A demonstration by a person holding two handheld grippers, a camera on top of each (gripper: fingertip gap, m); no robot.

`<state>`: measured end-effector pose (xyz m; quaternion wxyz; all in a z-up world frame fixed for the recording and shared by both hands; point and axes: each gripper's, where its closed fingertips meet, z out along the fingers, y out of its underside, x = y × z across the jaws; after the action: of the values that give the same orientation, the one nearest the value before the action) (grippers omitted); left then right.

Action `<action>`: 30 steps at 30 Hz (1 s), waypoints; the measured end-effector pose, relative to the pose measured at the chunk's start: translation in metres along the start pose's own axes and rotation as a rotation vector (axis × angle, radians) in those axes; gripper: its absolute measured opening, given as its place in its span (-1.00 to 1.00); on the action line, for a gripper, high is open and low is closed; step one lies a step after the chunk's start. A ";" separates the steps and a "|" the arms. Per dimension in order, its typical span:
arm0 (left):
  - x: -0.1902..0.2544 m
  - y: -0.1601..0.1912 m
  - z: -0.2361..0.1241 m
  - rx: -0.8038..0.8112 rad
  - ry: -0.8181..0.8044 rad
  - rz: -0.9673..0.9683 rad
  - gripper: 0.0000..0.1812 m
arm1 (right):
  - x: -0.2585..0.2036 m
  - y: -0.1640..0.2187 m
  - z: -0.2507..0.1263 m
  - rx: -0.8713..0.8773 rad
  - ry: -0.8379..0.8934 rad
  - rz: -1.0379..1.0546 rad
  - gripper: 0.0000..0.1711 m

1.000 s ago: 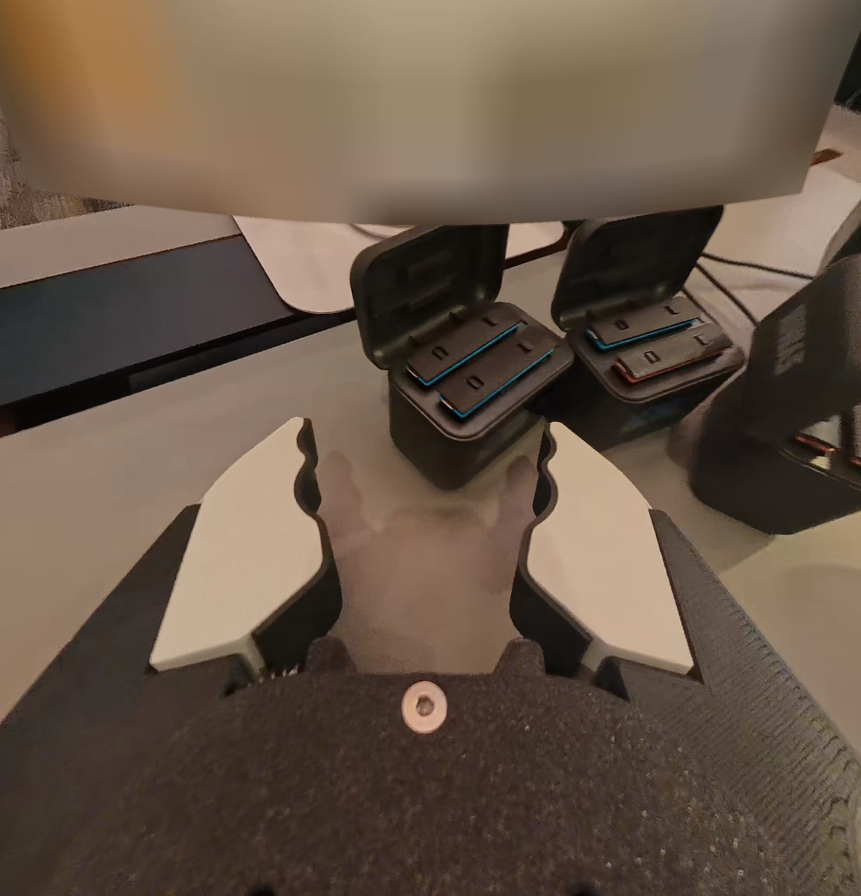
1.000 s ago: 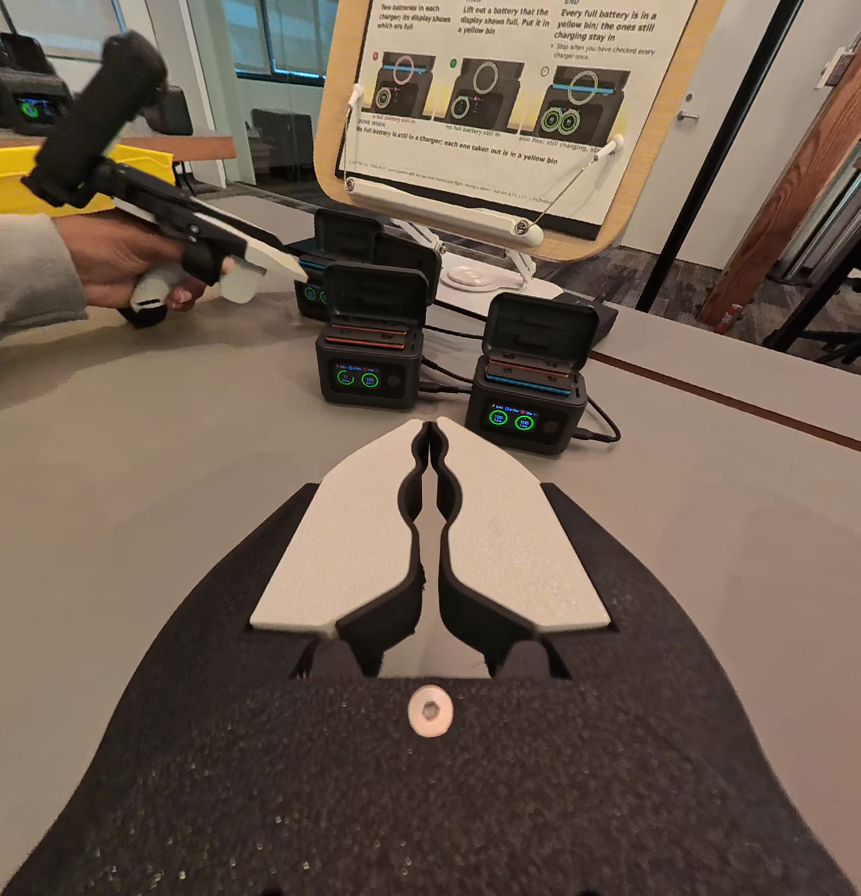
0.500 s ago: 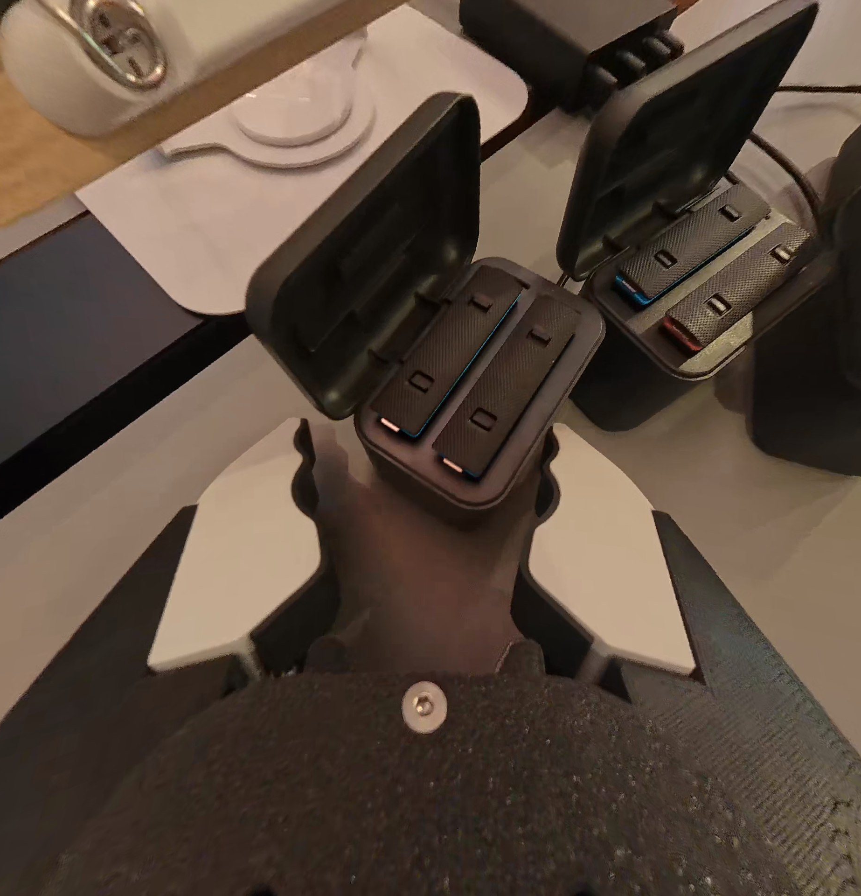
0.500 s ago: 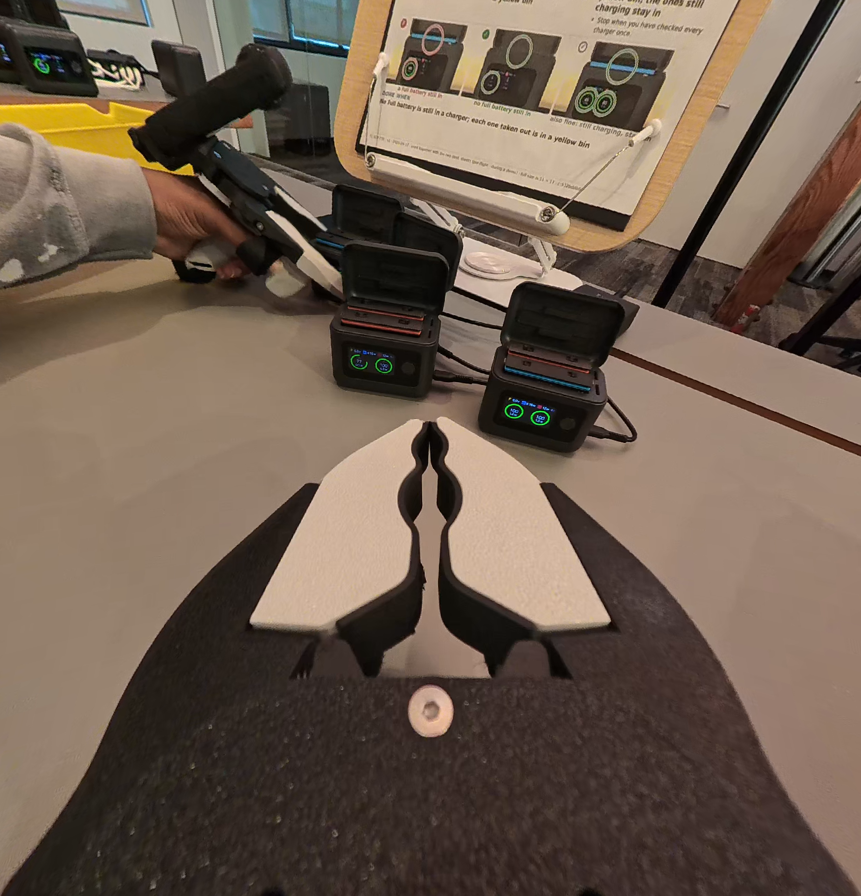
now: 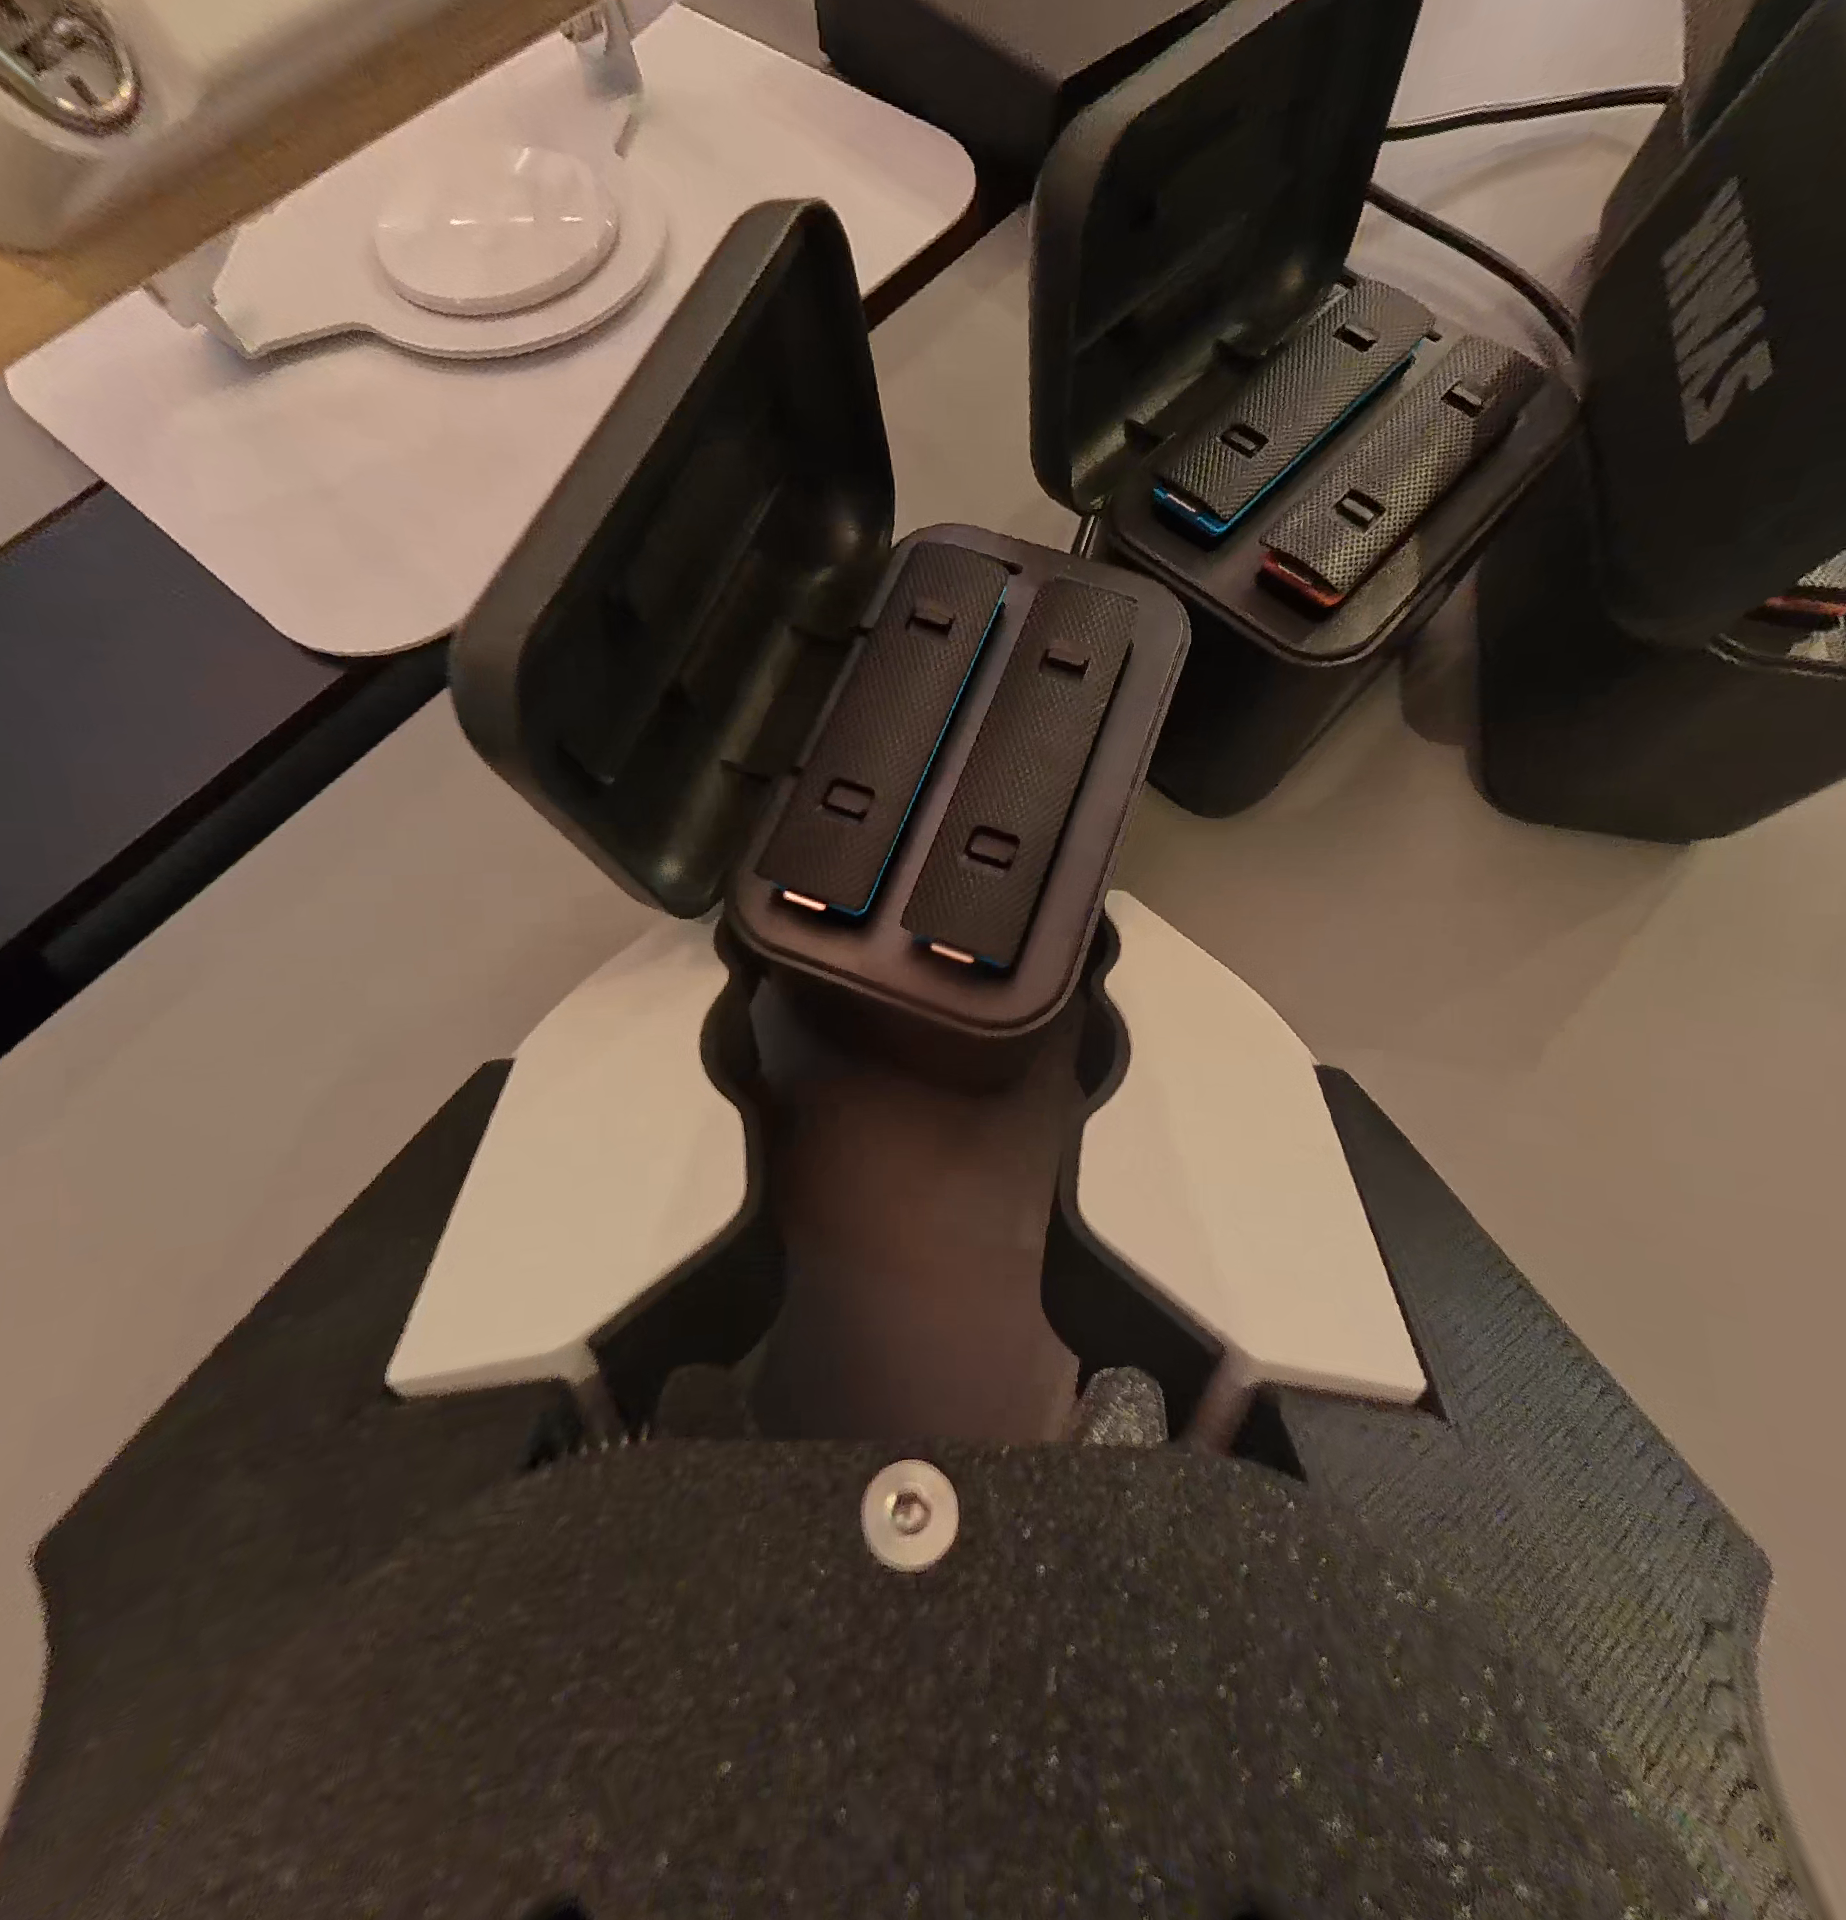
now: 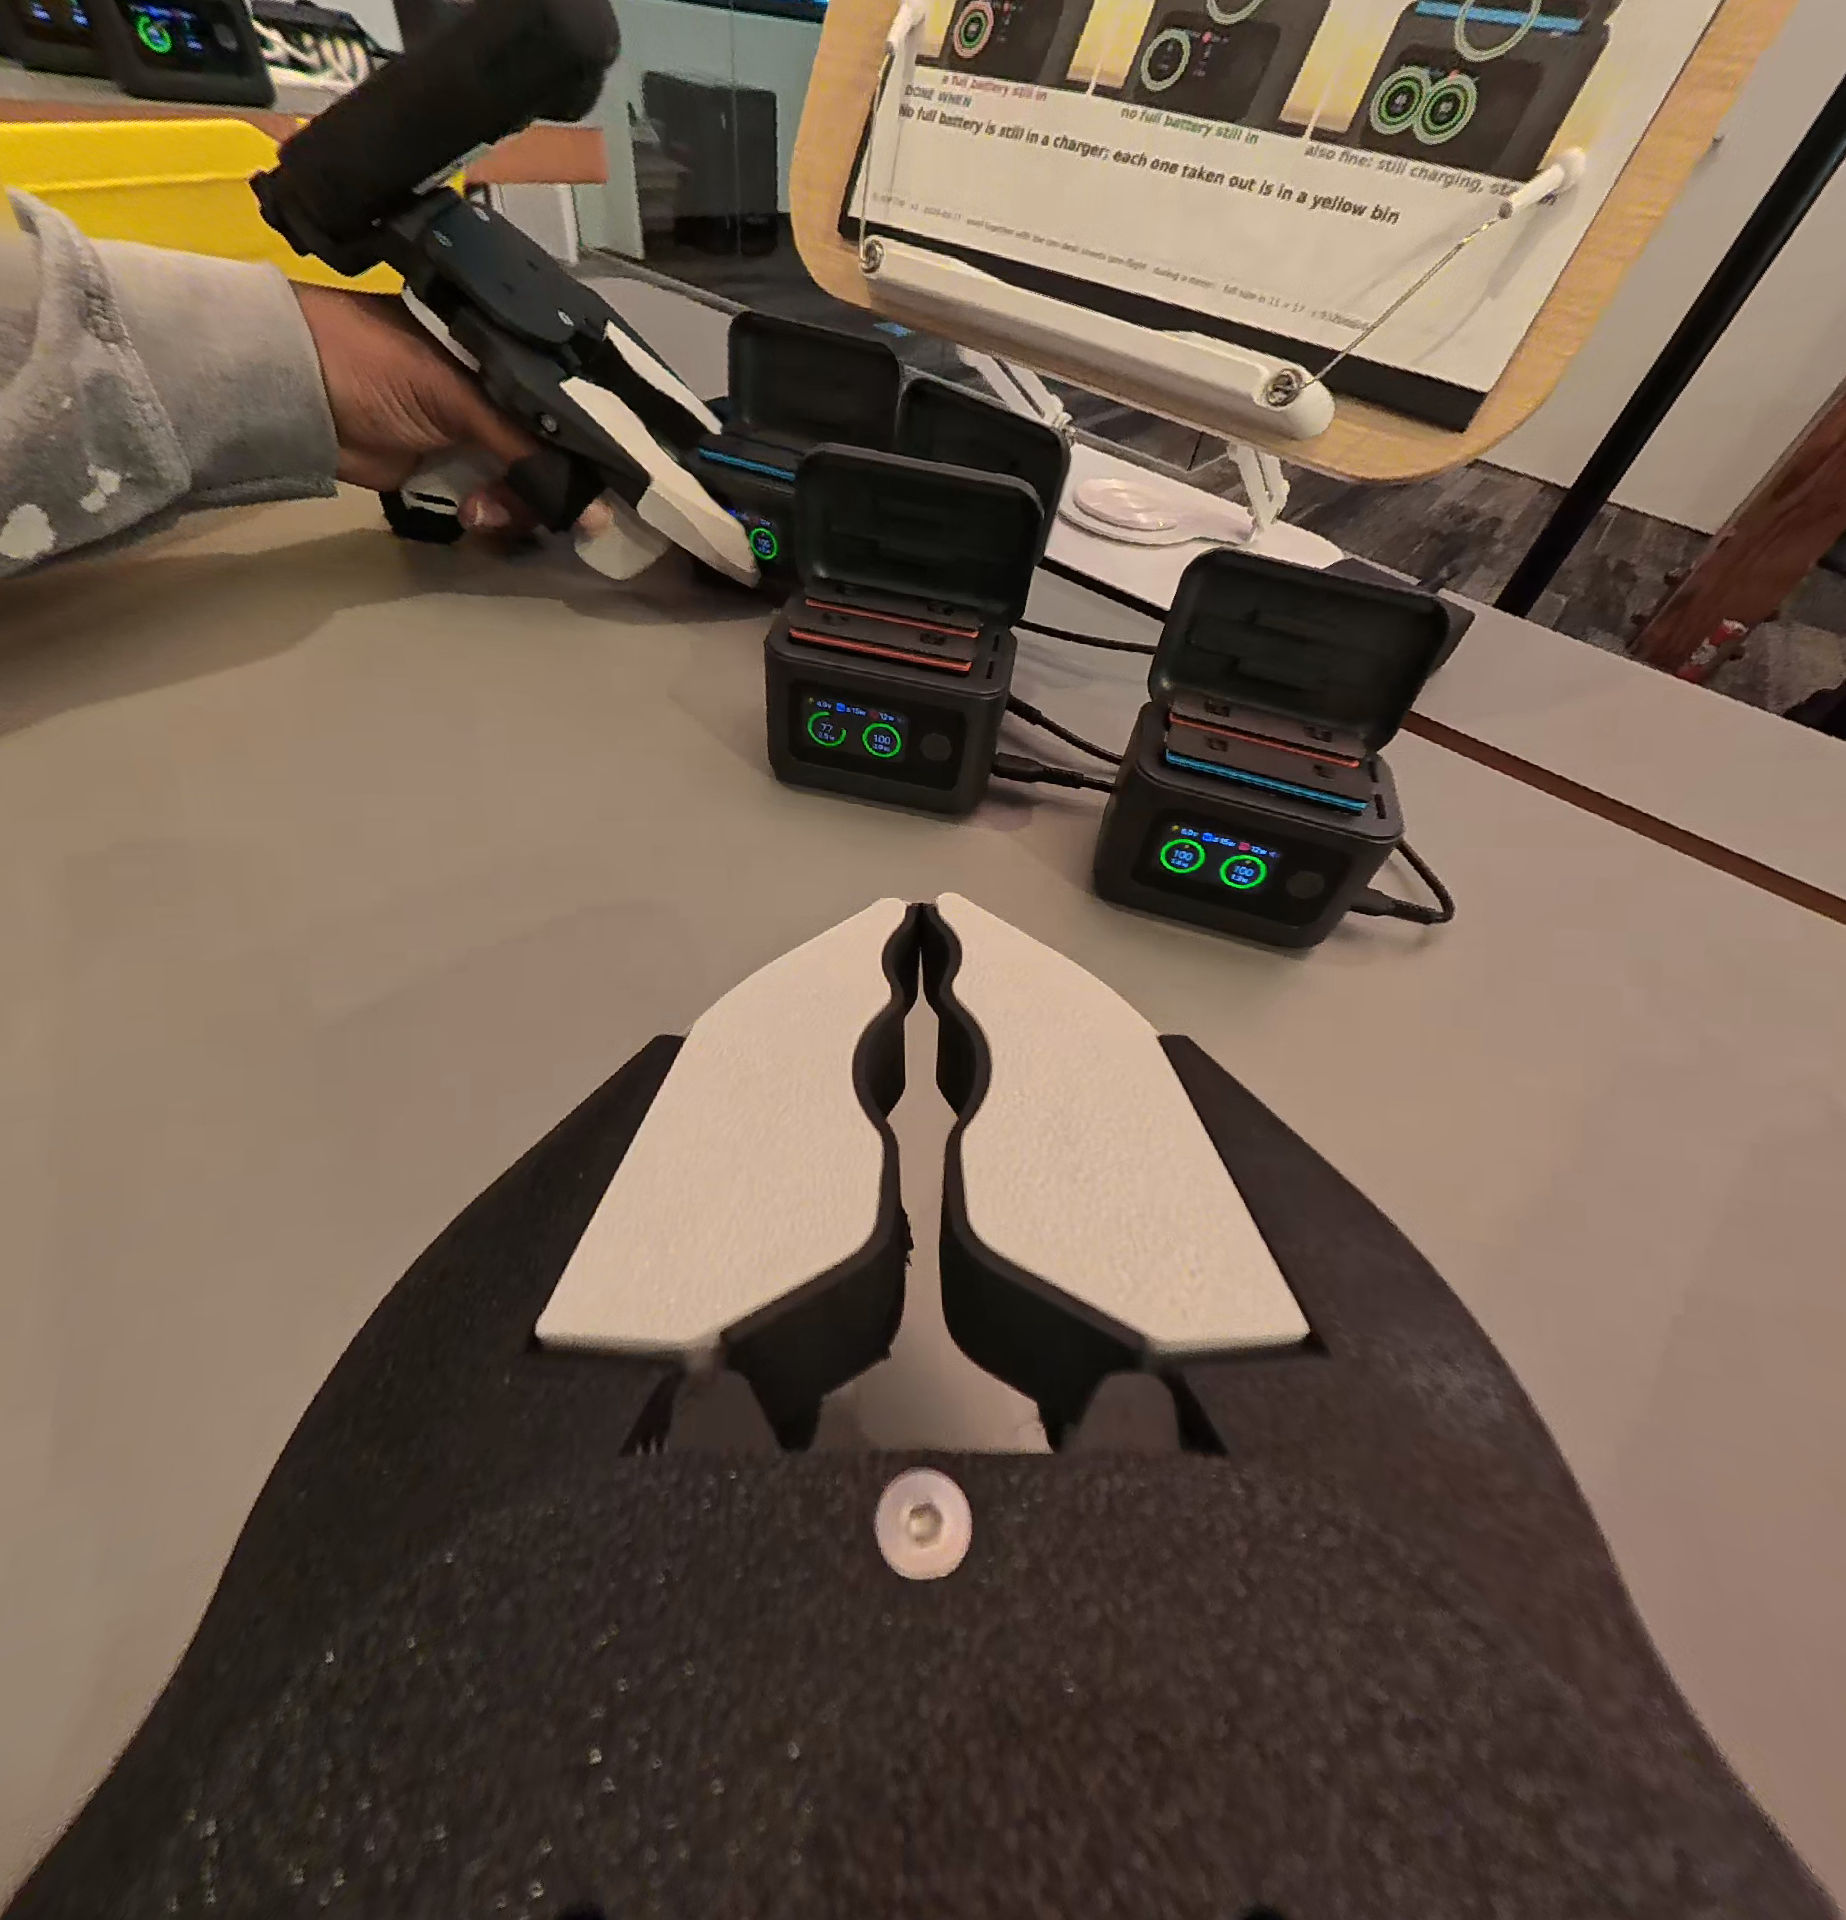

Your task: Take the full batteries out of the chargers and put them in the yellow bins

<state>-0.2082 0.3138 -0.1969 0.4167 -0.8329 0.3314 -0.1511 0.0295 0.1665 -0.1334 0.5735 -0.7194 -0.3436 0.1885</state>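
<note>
Left gripper (image 5: pixel 914 997) jaws wide, straddling a charger (image 5: pixel 960 862); both batteries (image 5: pixel 883 738) seated; right gripper (image 6: pixel 919 914) jaws closed, empty; nothing binned yet.

Wood-framed instruction board (image 6: pixel 1314 208), white stand (image 5: pixel 503 260)

Four chargers (image 6: pixel 883 717) on table (image 6: pixel 379 935) — stand (image 6: pixel 1189 499) behind, bin (image 6: pixel 171 177) far left

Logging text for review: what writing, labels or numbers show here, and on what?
Not quoted here; writing stands on:
instruction sheet: printed lines.
left charger's display: small figures.
right charger's display: small figures.
black case side: large pale letters.
far display: blurred.
</note>
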 end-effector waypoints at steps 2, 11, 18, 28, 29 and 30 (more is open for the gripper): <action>0.003 0.002 -0.003 0.000 0.028 0.009 -0.35 | -0.002 0.000 0.000 -0.003 -0.006 -0.008 -1.00; -0.002 0.005 -0.005 -0.071 0.158 0.087 -0.37 | -0.007 0.003 0.001 -0.020 -0.040 -0.006 -1.00; -0.024 0.002 0.001 -0.150 0.162 0.120 -0.37 | -0.011 0.006 0.002 -0.032 -0.069 -0.013 -1.00; -0.032 0.003 -0.010 -0.167 0.099 0.143 -0.36 | -0.016 0.008 0.005 -0.043 -0.101 -0.005 -1.00; -0.033 0.003 -0.013 -0.163 0.093 0.140 -0.36 | -0.017 0.008 0.005 -0.044 -0.103 -0.006 -1.00; -0.033 0.002 -0.016 -0.154 0.086 0.134 -0.36 | -0.017 0.008 0.005 -0.044 -0.105 -0.006 -1.00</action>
<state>-0.2420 0.3258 -0.1878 0.3459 -0.8312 0.4146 -0.1327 0.0163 0.1569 -0.1445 0.5394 -0.7198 -0.3795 0.2167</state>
